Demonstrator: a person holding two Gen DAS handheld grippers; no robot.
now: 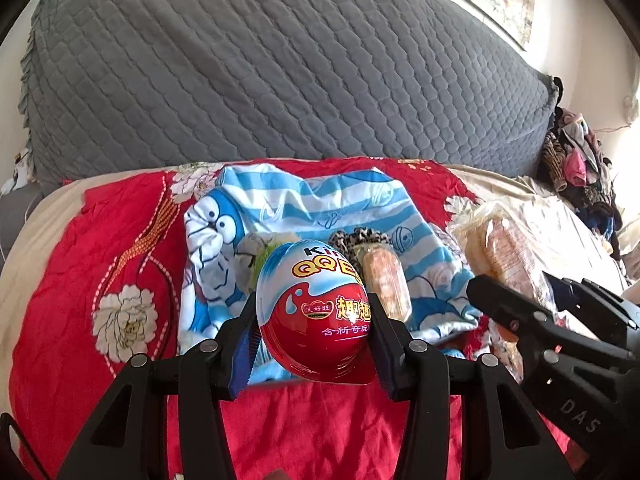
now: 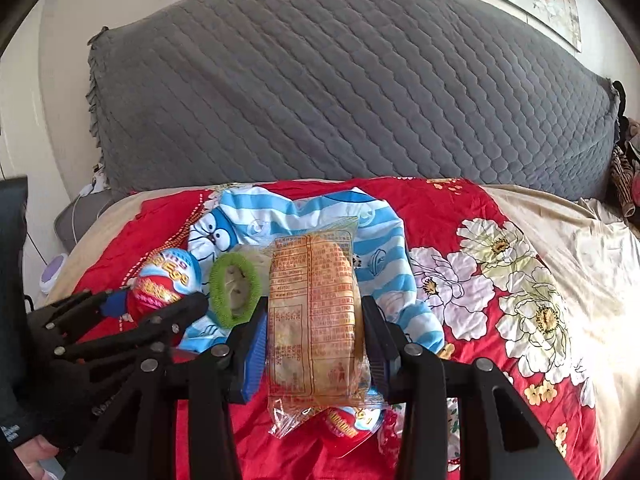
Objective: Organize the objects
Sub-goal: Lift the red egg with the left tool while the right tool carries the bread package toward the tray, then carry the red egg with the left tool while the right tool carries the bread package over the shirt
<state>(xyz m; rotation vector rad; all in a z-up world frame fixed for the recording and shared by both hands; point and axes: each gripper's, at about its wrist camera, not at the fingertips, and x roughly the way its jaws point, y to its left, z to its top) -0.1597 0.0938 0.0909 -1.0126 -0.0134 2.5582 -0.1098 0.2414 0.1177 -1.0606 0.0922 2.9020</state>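
Left wrist: my left gripper jaws clamp the toy egg, my right gripper jaws pinch the snack packet over the red blanket.

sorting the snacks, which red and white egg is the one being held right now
The egg clamped in the left gripper. A second egg lies loose on the red bedspread, under the packet the right gripper holds.

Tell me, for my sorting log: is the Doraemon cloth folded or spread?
Neither: the Doraemon cloth lies crumpled, with bunched, uneven edges on the red bedspread.
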